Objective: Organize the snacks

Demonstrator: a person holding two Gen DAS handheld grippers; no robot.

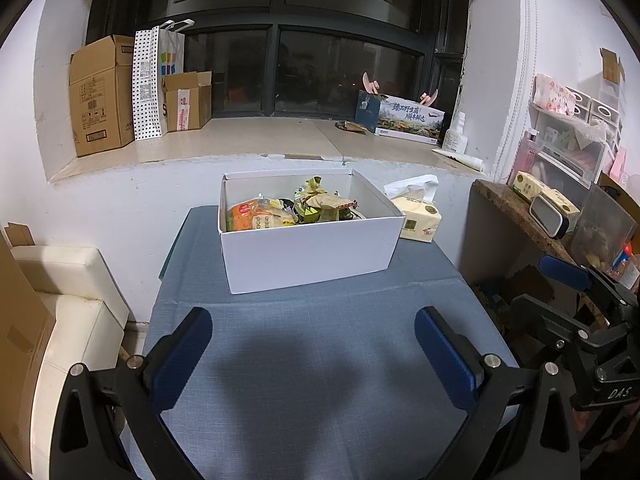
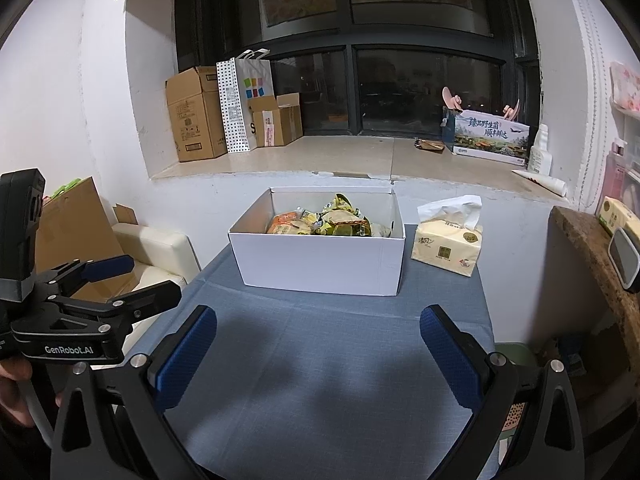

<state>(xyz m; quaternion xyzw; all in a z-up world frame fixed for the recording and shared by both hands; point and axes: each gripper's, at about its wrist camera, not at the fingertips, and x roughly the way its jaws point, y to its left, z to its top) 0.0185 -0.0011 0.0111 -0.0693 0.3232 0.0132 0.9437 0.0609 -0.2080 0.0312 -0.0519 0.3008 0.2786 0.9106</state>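
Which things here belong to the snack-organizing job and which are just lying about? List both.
Job:
- white box on the blue-clothed table
- snack packets piled inside it
- left tool and right tool, both open, empty

Lying about:
- tissue pack beside the box
- cardboard boxes and paper bag on the sill
- printed carton

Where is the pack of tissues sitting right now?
In both wrist views the tissue pack sits on the blue tablecloth at the table's far right, just right of the white snack box, below the window ledge.
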